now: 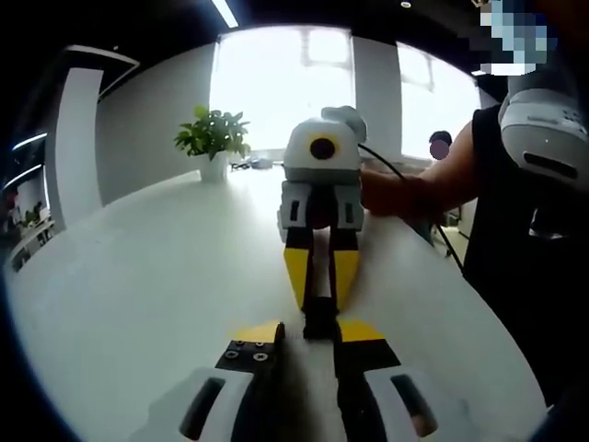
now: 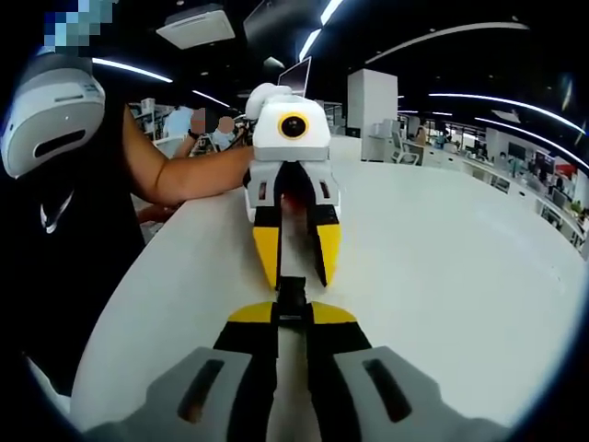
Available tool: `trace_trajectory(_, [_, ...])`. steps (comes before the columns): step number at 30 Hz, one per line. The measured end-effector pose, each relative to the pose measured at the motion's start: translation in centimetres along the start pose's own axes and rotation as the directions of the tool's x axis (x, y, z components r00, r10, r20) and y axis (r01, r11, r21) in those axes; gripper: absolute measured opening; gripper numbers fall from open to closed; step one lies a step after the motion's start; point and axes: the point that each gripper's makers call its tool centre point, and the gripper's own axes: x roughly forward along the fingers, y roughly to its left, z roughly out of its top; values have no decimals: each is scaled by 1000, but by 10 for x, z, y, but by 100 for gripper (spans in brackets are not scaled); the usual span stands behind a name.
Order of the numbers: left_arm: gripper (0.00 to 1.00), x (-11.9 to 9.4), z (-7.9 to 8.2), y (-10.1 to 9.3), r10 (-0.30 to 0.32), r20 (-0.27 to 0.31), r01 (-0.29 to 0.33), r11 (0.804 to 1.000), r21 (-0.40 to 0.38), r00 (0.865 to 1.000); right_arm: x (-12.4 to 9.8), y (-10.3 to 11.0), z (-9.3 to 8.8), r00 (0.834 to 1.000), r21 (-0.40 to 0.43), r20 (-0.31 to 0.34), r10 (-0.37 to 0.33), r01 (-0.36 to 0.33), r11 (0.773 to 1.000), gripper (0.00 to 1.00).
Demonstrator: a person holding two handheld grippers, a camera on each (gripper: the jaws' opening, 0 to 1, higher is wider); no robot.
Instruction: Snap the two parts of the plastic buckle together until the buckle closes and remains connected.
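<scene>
In the left gripper view we see our own left tongs (image 1: 308, 343) rising from the bottom edge, yellow-tipped, the two sides drawn close and pinching one end of the black plastic buckle (image 1: 319, 318). Facing us across the white bench (image 1: 156, 285) are the right tongs (image 1: 320, 299), pointing back at us, their yellow tips closed in on the far end of the same dark piece. The buckle sits between the two pairs of tips, held just above the bench near its middle; we cannot tell from here whether its two parts are fully latched. A hand (image 1: 386, 191) grips the body of the right tongs, with a bare forearm leading off to a person in a dark top at the right edge. A potted plant (image 1: 213, 138) stands at the far end of the bench, before bright windows.

In the right gripper view the picture is mirrored: the right tongs (image 2: 293, 315) come up from the bottom, nipped onto the buckle (image 2: 292, 296), and the left tongs (image 2: 296, 276) point toward us from above, their yellow tips angled in around the other end. The black piece reads as one short bar bridging the two sets of tips. A forearm (image 2: 189, 177) reaches in from the left to the left tongs
</scene>
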Motion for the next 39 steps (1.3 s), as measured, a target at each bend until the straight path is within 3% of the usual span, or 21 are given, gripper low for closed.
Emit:
trace_trajectory(3, [30,-5,5,6,35,22,-35,999,16,999,0,-1,1,1000,2,3,-4,4,1000,9])
trace_trajectory(6, [30,-9,9,9,55,36,-56,998,21,998,0,-1,0,1000,5,3,0,0,1000,9])
trace_trajectory(11, [64,-16,20,24,125,102,-128,991,27,987,0,-2,1,1000,7,2,-2,2,1000,9])
trace_trajectory(15, [78,-23,22,39,196,114,-201,979,36,974,0,-3,1,1000,8,3,-5,5,1000,9])
trace_trajectory(18, [99,-34,20,73,358,114,-361,933,3,927,0,-5,1,1000,10,4,-10,10,1000,9])
trace_trajectory(21, [99,-51,10,98,476,77,-477,879,-14,876,-1,-8,1,1000,11,5,-21,21,1000,9])
trace_trajectory(23, [100,-62,15,107,519,108,-519,854,-30,848,-2,-10,1,1000,12,7,-30,30,999,9])
trace_trajectory(25, [100,-73,18,114,553,131,-544,833,-98,823,-2,-12,2,999,14,12,-39,39,999,9])
trace_trajectory(26, [100,-81,22,119,579,152,-568,815,-109,801,-3,-12,3,999,17,13,-40,39,999,9])
trace_trajectory(28, [100,-91,25,125,613,169,-604,790,-109,772,-3,-14,3,999,22,14,-48,47,999,9])
trace_trajectory(30, [100,-96,25,125,612,176,-600,791,-122,771,-4,-16,5,998,25,18,-61,60,998,9])
trace_trajectory(32, [99,-101,27,128,628,190,-614,778,-132,755,-6,-19,8,997,30,28,-79,78,997,9])
trace_trajectory(35, [100,-101,28,125,609,206,-587,793,-161,766,-9,-24,12,994,32,36,-108,106,994,9])
trace_trajectory(39, [99,-103,29,128,622,211,-600,783,-162,754,-12,-28,15,990,38,45,-131,130,991,10])
